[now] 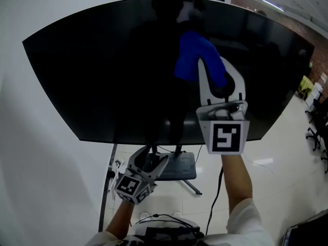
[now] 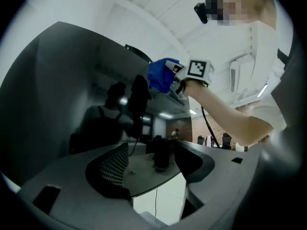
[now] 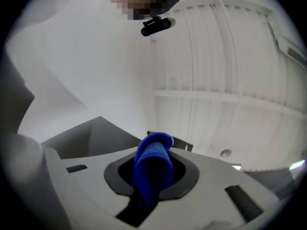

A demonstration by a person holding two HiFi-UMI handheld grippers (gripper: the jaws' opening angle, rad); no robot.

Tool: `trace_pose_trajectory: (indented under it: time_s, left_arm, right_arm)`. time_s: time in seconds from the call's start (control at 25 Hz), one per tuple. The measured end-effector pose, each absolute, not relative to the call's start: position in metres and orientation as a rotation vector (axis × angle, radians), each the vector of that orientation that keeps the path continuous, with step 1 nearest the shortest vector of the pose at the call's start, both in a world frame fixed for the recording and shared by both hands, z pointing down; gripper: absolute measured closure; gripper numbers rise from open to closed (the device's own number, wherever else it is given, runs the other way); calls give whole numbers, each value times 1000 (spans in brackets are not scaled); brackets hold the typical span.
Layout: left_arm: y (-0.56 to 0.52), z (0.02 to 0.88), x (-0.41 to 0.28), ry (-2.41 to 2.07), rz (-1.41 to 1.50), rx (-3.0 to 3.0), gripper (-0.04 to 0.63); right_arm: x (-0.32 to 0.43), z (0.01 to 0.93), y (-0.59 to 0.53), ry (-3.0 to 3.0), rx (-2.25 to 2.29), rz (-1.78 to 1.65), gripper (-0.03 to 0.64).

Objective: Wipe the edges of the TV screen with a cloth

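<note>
Cloth (image 1: 197,55), blue and bunched, sits clamped in the right gripper (image 1: 215,78), whose two jaws close on it from either side; the right gripper view shows the folded cloth (image 3: 152,166) rising from between the jaws of that gripper (image 3: 151,176) and curling over at its top. The right gripper is raised in front of the TV (image 1: 102,76), the cloth over the upper middle of the dark screen, below its top edge and well away from both side edges; whether it presses on the glass is not clear. The gripper's marker cube (image 1: 225,137) faces the head camera, with the person's bare right forearm (image 1: 238,178) running down from it. The left gripper (image 1: 149,158) hangs low, under the TV's bottom edge, its jaws spread and empty; in the left gripper view the open jaws (image 2: 156,164) frame only the stand and floor beyond. From that lower view the cloth (image 2: 160,74) and the right gripper (image 2: 184,78) appear high against the screen (image 2: 57,95), which reflects a dim figure. The stand (image 1: 177,168) rests on a pale tiled floor (image 1: 277,152), a white wall (image 1: 31,137) at the left and dark chairs (image 1: 315,132) at the far right.
</note>
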State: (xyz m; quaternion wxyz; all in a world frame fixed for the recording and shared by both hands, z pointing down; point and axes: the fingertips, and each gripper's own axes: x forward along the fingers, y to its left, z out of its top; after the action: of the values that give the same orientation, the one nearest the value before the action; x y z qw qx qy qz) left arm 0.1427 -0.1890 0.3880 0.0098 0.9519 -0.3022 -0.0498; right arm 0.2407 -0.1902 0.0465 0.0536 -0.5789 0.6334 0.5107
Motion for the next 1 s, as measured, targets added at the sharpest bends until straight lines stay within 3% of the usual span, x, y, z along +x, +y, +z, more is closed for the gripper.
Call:
trace_pose_trajectory:
  time_s: [0.32,0.52,0.8,1.0]
  left_arm:
    - [-212,363,129,-941,-246,2989,307]
    - [-204,369,132,-871,-206,3000,307]
    - [-190,367,185,-622,-179,3067,307]
    - [-168,373,262,-373,-152,3087,307]
  right_arm:
    - [162,-121,-264,1798,-1811,1791,545]
    - [152,-113,-312,1929,-1975,1926,543]
    - [239,-98,-305,1841,-2216,2002,537]
    - [360,-91,-278,1710,-2479,1944,537]
